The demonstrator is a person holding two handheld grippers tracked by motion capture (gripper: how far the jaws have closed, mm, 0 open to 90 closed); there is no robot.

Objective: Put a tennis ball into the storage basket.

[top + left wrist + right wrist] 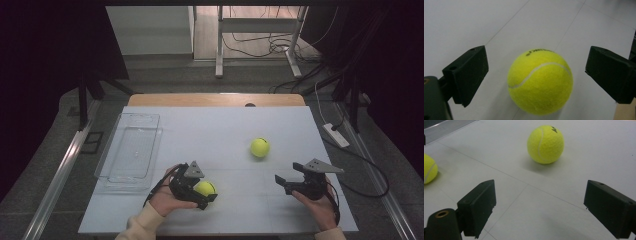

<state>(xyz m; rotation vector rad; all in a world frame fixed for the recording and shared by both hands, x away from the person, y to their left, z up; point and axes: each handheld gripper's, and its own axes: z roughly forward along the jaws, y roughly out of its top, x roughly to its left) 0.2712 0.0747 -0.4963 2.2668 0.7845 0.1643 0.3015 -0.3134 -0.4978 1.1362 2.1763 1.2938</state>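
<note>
The left gripper point(207, 196) stood spread wide, the near tennis ball point(540, 81) sitting untouched squarely between its jaws

Your left gripper point(204, 192) sits low over the near edge of the table, its jaws spread wide apart with a clear gap on either side, closed on nothing. Your left hand point(167, 197) cups it from behind, sleeve coming in from the bottom edge. Your right gripper point(281, 182) hovers at the near right, pointing left, jaws wide apart, held from below by your right hand point(316, 205).
</note>
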